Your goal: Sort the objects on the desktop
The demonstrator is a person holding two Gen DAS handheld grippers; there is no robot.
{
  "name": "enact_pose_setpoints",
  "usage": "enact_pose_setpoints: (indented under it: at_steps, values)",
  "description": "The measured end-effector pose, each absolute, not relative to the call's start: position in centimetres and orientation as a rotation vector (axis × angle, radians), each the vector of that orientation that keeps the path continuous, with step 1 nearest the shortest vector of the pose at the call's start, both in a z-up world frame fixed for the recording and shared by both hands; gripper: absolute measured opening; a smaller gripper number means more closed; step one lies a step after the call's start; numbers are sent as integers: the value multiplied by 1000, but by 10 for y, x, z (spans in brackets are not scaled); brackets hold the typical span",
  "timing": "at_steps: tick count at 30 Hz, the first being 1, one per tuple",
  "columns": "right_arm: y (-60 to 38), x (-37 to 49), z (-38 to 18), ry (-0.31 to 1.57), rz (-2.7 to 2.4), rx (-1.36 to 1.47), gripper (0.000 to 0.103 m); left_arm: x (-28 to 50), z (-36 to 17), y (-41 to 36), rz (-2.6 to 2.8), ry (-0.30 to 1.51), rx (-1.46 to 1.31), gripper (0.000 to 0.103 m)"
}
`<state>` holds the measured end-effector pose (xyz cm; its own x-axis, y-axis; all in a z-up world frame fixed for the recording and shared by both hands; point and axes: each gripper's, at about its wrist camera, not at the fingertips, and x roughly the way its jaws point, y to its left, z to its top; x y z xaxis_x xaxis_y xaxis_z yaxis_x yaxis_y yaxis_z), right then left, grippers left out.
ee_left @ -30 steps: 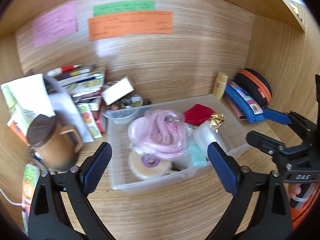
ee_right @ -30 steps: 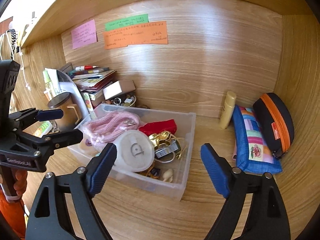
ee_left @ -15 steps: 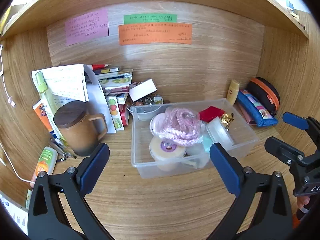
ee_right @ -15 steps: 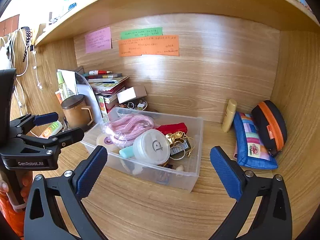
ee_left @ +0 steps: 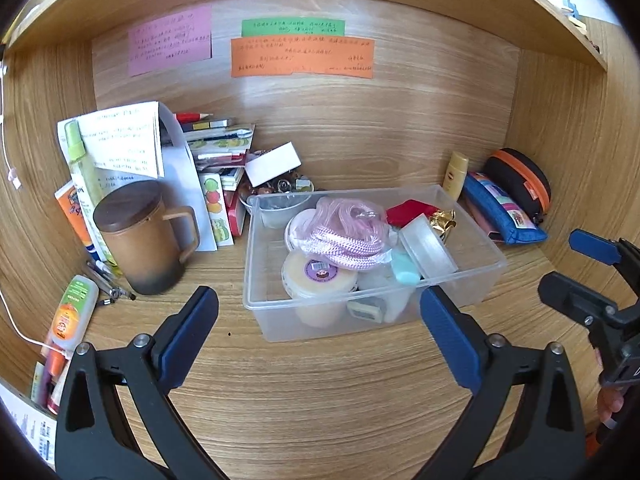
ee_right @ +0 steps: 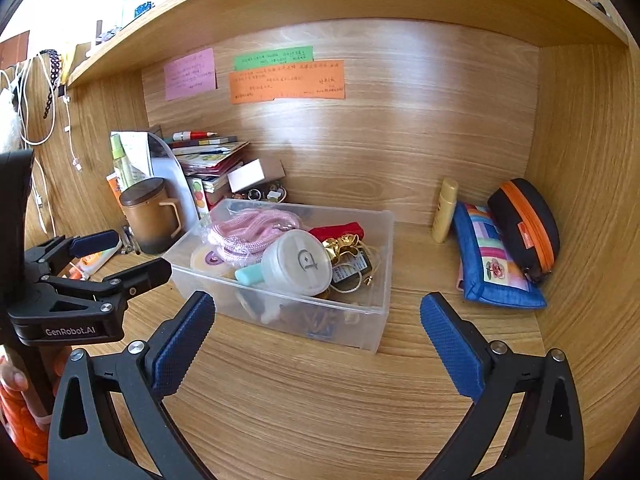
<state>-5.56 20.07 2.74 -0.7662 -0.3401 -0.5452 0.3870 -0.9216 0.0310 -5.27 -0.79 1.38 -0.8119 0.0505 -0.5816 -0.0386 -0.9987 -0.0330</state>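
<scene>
Your landmark is the clear plastic bin (ee_left: 476, 276), sitting in the middle of the wooden desk alcove; it already carries a pink cord (ee_left: 344, 236), a round white tub (ee_right: 298, 262) and other small bits. The bin's long axis runs roughly left to right as your left claw sees it, and from your right claw it angles away toward the back left.

Your left gripper (ee_left: 316, 320) sits just in front of the bin's near wall, centred on it and pointing downward at a slant, so the bin lies straight ahead of those jaws. Your right gripper (ee_right: 316, 320) is off the bin's right front corner, also tilted down. Both have just been spreading their jaws and now stand wide with nothing between the pads.

What remains loose lies to either side of the bin: the brown lidded mug (ee_left: 146, 240) and the orange-labelled tube (ee_left: 72, 312) to its left, nearer your left hand; the yellow bottle (ee_right: 444, 210), blue pouch (ee_right: 492, 268) and black case with orange zip (ee_right: 524, 228) to its right, nearer your right hand. I judge that each hand suits its own side.
</scene>
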Motion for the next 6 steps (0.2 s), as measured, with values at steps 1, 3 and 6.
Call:
enact_pose_setpoints:
  at_steps: [1,3,6]
  values:
    - [202,-56,27,111,-2633,794,102,-53,13,-8,2945,-31,-947,102]
    - [203,-58,25,96,-2627,804,102,-53,11,-8,2941,-39,-949,102]
    - [205,-62,23,79,-2626,820,102,-51,11,-6,2939,-30,-942,102]
